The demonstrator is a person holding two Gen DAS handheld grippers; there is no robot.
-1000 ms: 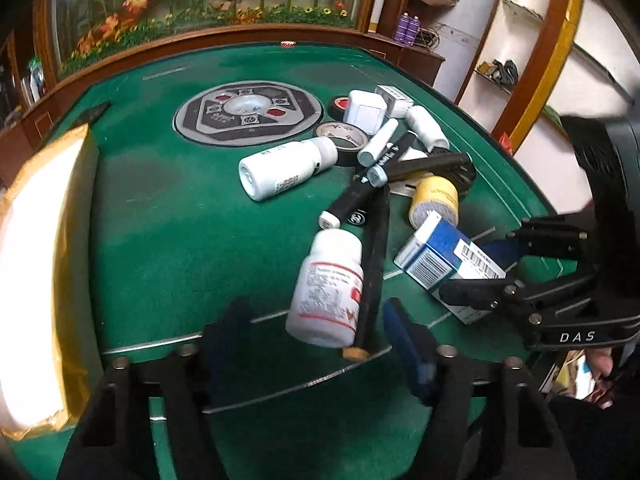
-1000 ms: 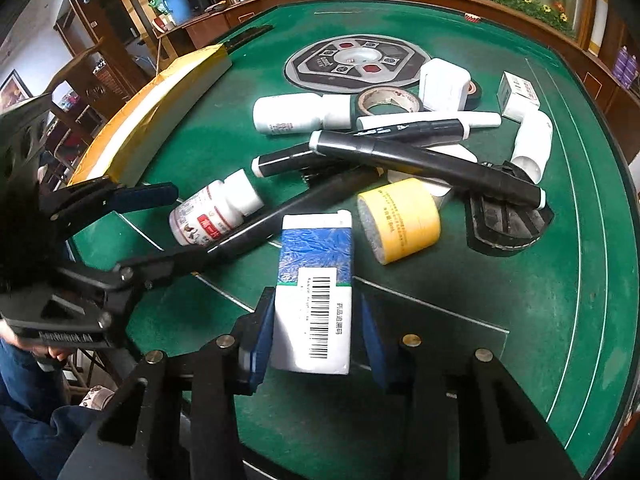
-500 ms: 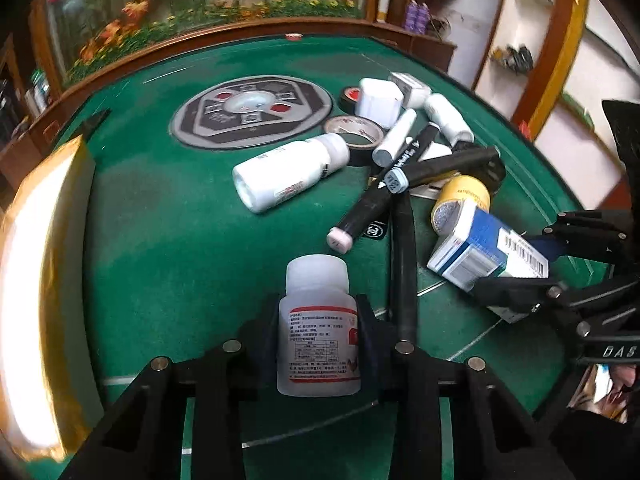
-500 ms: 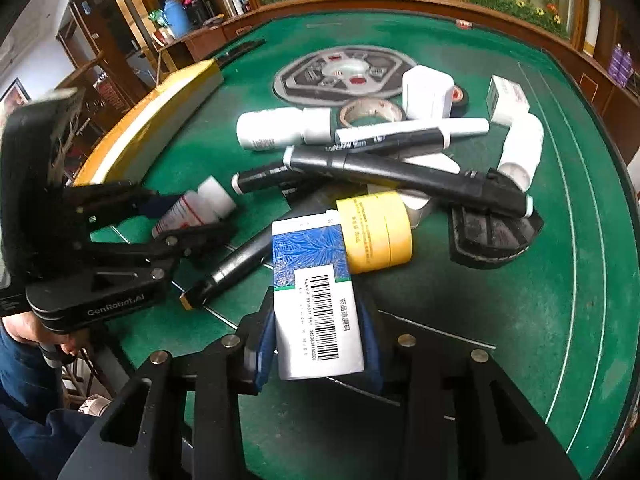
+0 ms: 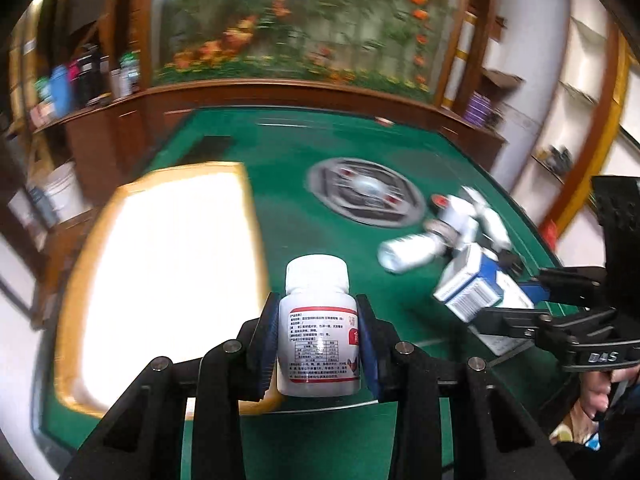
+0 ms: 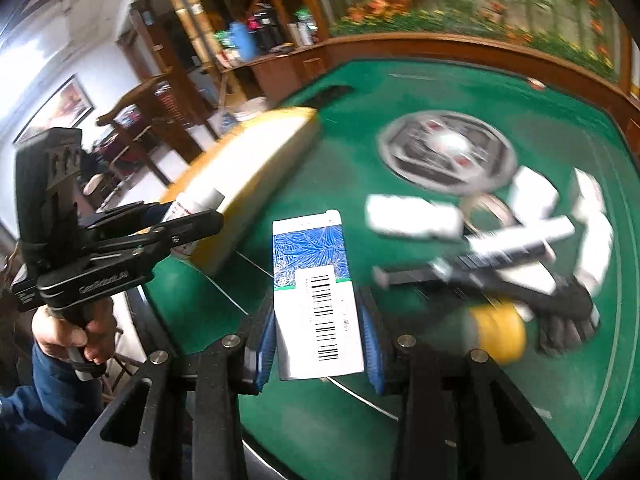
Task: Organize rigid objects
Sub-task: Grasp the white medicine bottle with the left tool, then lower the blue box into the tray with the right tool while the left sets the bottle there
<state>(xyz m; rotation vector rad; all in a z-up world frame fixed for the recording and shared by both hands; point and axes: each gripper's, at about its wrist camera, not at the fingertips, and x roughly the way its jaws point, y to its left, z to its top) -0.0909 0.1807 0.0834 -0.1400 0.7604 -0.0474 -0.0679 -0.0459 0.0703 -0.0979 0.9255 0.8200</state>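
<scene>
From the left wrist view, my left gripper point(image 5: 318, 344) is clamped on the white pill bottle point(image 5: 320, 328): the blue pads press its two sides at label height, and the cap stands upright above the fingertips, at lower centre of the frame. These jaws have just been closing, and the bottle sits between them. To the bottle's left lies the gold-edged tray point(image 5: 248, 216), glaring white inside, on the green table point(image 5: 320, 168). At the right edge I see my right gripper point(image 5: 504, 300) holding the blue and white box point(image 5: 476, 288), with the blurred pile of remaining items point(image 5: 452, 232) behind it.

From the right wrist view, the right gripper point(image 6: 320, 344) grips the box point(image 6: 316, 292) by its long sides; the barcode faces the camera and the blue end juts up past the fingertips. At middle left, the left gripper point(image 6: 176, 220) carries the bottle point(image 6: 196, 204) in front of the tray point(image 6: 264, 168). The pile point(image 6: 500, 248) lies at the right, too blurred to sort out.
</scene>
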